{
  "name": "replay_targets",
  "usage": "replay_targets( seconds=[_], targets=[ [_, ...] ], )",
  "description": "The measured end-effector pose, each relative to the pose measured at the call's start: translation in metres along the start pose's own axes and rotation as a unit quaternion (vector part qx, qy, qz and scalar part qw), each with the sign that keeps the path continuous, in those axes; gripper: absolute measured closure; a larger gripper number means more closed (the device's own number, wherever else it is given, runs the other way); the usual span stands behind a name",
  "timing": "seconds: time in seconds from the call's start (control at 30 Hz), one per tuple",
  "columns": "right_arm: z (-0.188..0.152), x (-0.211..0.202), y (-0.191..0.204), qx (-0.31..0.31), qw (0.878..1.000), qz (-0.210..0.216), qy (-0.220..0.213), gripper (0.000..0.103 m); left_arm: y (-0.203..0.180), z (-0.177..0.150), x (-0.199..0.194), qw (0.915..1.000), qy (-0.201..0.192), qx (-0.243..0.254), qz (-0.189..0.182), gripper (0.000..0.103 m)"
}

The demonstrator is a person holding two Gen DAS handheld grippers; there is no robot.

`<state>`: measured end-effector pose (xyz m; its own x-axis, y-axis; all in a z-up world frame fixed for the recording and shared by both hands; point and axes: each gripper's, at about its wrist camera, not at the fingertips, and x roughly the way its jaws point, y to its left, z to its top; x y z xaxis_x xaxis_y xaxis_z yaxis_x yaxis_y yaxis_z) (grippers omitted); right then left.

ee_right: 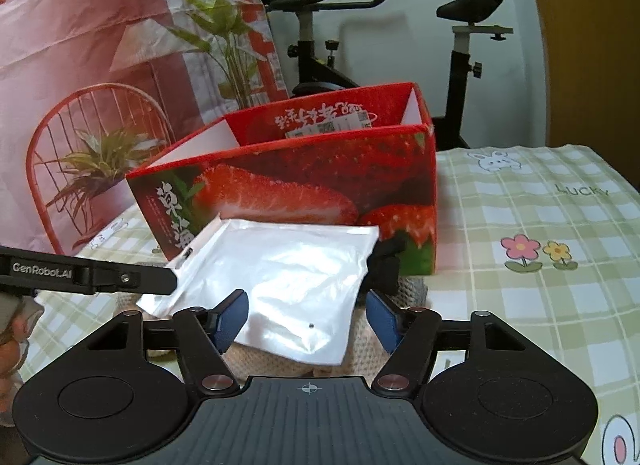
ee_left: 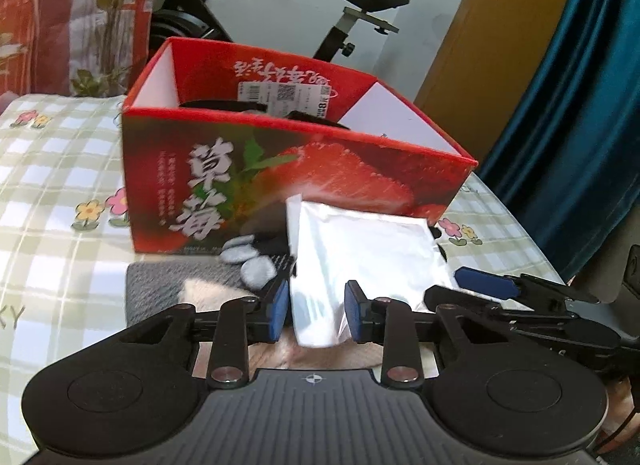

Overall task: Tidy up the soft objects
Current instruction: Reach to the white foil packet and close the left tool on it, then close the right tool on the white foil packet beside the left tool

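A silver-white soft pouch (ee_left: 360, 249) lies in front of the red strawberry box (ee_left: 280, 169), on top of a knitted beige item (ee_left: 208, 289) and a dark printed cloth. My left gripper (ee_left: 316, 311) has its jaws around the pouch's near corner, pads close to it on both sides. In the right wrist view the pouch (ee_right: 288, 269) lies between the wide-open jaws of my right gripper (ee_right: 308, 317). The left gripper's finger (ee_right: 120, 277) reaches the pouch's left edge. The box (ee_right: 320, 185) holds dark items.
A green checked tablecloth (ee_right: 540, 225) with flowers and rabbits covers the table. An exercise bike (ee_left: 352, 13) stands behind the box. A blue curtain (ee_left: 580, 105) hangs at the right, and a printed backdrop (ee_right: 100, 65) at the left.
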<state>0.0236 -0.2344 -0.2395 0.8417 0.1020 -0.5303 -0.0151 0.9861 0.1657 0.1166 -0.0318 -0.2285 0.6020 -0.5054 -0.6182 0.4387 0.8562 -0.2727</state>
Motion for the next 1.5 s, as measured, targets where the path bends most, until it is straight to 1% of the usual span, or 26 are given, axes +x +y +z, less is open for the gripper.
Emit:
replay_targets(
  seconds=[0.07, 0.2, 0.37, 0.4, 0.43, 0.63, 0.97, 1.23, 1.3, 1.37, 1.43, 1.5],
  targets=[
    [0.001, 0.004, 0.000, 0.000, 1.000, 0.003, 0.003, 0.042, -0.002, 0.003, 0.006, 0.9999, 0.009, 0.007, 0.001, 0.070],
    [0.003, 0.014, -0.002, 0.009, 1.000, 0.013, 0.010, 0.042, 0.004, 0.001, 0.019, 0.9995, 0.030, -0.008, -0.004, 0.070],
    [0.003, 0.023, -0.004, 0.028, 0.999, 0.016, 0.021, 0.042, 0.008, -0.001, 0.027, 0.9991, 0.038, -0.018, -0.010, 0.070],
    [0.002, 0.023, -0.004, 0.028, 0.999, 0.017, 0.022, 0.043, 0.008, -0.001, 0.026, 0.9991, 0.037, -0.020, -0.011, 0.070],
    [0.002, 0.023, -0.004, 0.028, 0.999, 0.016, 0.022, 0.045, 0.008, -0.001, 0.026, 0.9991, 0.036, -0.019, -0.011, 0.070],
    [0.000, 0.017, -0.001, 0.019, 0.999, 0.013, 0.024, 0.051, 0.005, -0.006, 0.021, 0.9992, 0.032, -0.021, -0.012, 0.070],
    [-0.004, 0.010, 0.009, 0.001, 1.000, 0.009, 0.029, 0.051, 0.011, -0.015, 0.014, 0.9987, 0.030, -0.036, -0.018, 0.070],
    [-0.004, 0.016, 0.005, 0.019, 0.999, 0.008, 0.035, 0.049, 0.017, -0.020, 0.016, 0.9980, 0.028, -0.051, -0.023, 0.067],
    [-0.004, 0.016, 0.006, 0.019, 0.999, 0.008, 0.038, 0.048, 0.018, -0.020, 0.017, 0.9976, 0.028, -0.055, -0.031, 0.065],
    [-0.002, 0.015, 0.009, 0.014, 0.999, 0.008, 0.037, 0.049, 0.018, -0.020, 0.015, 0.9970, 0.025, -0.058, -0.044, 0.065],
    [0.001, 0.013, 0.012, 0.011, 0.999, 0.010, 0.036, 0.052, 0.016, -0.020, 0.011, 0.9973, 0.020, -0.057, -0.043, 0.065],
    [0.003, 0.010, 0.016, 0.004, 0.999, 0.010, 0.031, 0.052, 0.016, -0.020, 0.008, 0.9971, 0.014, -0.060, -0.045, 0.065]
  ],
)
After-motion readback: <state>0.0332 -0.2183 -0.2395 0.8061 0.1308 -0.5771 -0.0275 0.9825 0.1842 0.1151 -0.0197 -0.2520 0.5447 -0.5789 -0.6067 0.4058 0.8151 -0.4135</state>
